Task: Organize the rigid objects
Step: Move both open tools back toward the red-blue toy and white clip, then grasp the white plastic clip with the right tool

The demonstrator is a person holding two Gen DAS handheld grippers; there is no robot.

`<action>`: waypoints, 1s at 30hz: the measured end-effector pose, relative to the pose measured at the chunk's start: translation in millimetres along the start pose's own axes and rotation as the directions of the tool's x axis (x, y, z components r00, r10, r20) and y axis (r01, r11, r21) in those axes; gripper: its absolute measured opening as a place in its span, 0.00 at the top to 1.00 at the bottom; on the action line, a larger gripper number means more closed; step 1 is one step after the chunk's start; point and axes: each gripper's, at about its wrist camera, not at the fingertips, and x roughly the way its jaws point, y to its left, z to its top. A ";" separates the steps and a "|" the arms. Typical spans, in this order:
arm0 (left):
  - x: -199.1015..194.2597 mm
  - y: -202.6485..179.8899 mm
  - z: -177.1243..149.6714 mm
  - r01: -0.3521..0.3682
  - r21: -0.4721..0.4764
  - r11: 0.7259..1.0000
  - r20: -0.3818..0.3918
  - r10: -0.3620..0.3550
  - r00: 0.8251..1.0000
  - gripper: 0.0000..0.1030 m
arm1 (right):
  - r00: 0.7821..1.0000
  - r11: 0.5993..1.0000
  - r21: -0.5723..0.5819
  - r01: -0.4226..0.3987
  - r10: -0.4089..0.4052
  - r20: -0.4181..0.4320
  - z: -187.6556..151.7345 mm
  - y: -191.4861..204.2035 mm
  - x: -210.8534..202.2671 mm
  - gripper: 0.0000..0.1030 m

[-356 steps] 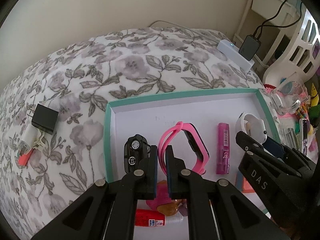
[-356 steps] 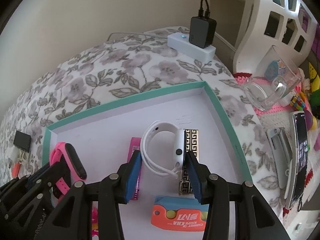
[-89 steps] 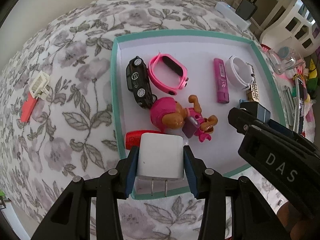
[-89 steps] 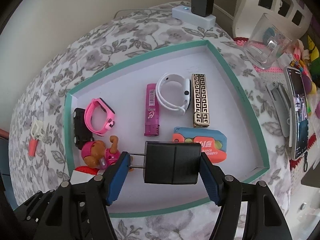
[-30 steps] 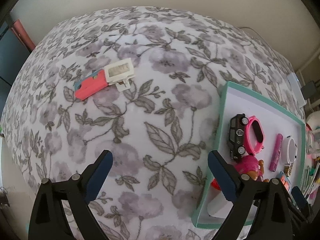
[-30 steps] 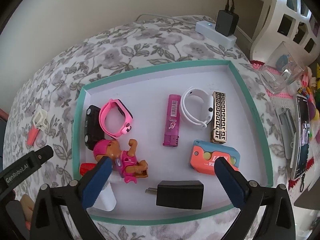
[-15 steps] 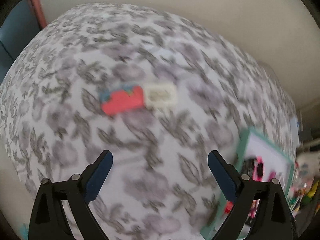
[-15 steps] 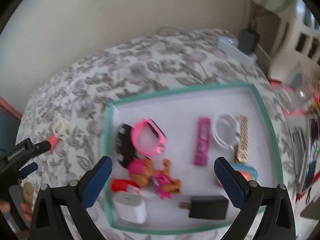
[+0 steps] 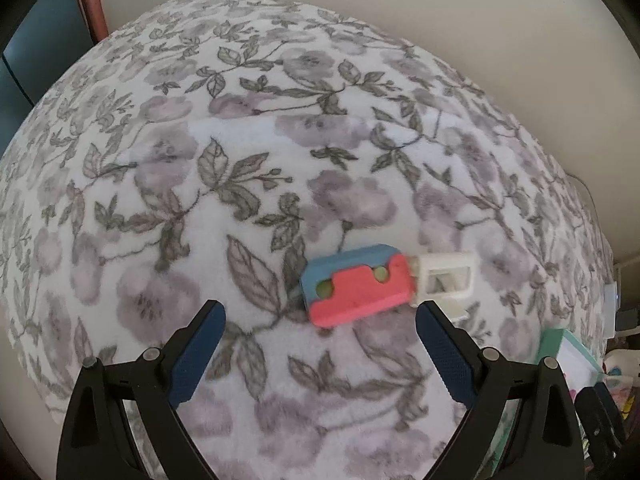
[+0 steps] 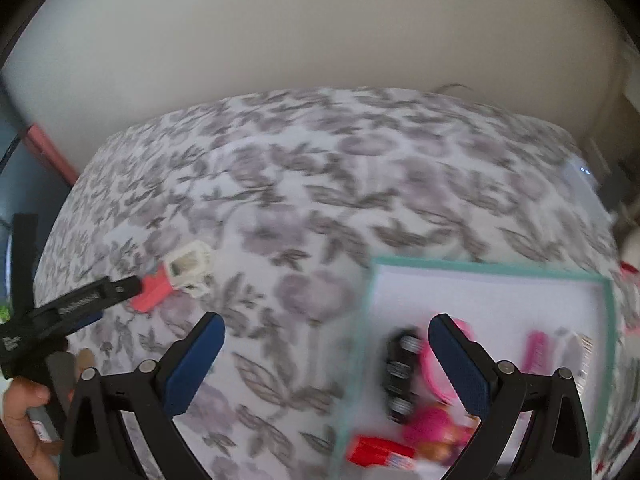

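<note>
A red and blue cutter (image 9: 356, 286) lies on the floral blanket next to a white plastic clip (image 9: 446, 278). My left gripper (image 9: 318, 330) is open and empty, just short of the cutter, its fingers either side of it. In the right wrist view the cutter (image 10: 150, 290) and clip (image 10: 190, 266) lie at the left, with the left gripper (image 10: 120, 286) reaching them. My right gripper (image 10: 326, 346) is open and empty, over the left edge of the teal-rimmed tray (image 10: 480, 270). The tray holds a black toy car (image 10: 400, 372), a pink watch (image 10: 440, 360) and a pink doll (image 10: 432, 430).
The floral blanket (image 9: 200, 160) covers the whole surface up to a beige wall. A red tube (image 10: 380, 454) and a pink lip balm (image 10: 536, 350) also lie in the tray. A corner of the tray (image 9: 572, 354) shows at the right of the left wrist view.
Both grippers have let go of their chargers in the tray and opened. My left gripper has moved left over the blanket up to the cutter; my right gripper has swung left as well.
</note>
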 end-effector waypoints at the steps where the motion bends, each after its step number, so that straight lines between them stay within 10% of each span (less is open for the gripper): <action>1: 3.3 3.8 1.9 0.008 -0.008 1.000 -0.002 -0.008 1.000 0.07 | 1.000 1.000 -0.012 -0.017 0.017 -0.002 3.4 8.6 6.3 0.00; 19: 18.3 50.0 25.1 0.031 -0.113 0.993 0.047 -0.026 0.999 0.07 | 0.994 0.983 -0.147 -0.107 0.102 -0.041 25.8 100.3 92.1 0.01; 30: 30.0 45.1 27.4 0.058 -0.111 0.992 0.035 -0.055 0.998 0.07 | 0.989 0.979 -0.141 -0.147 0.143 -0.040 28.8 111.4 103.1 0.36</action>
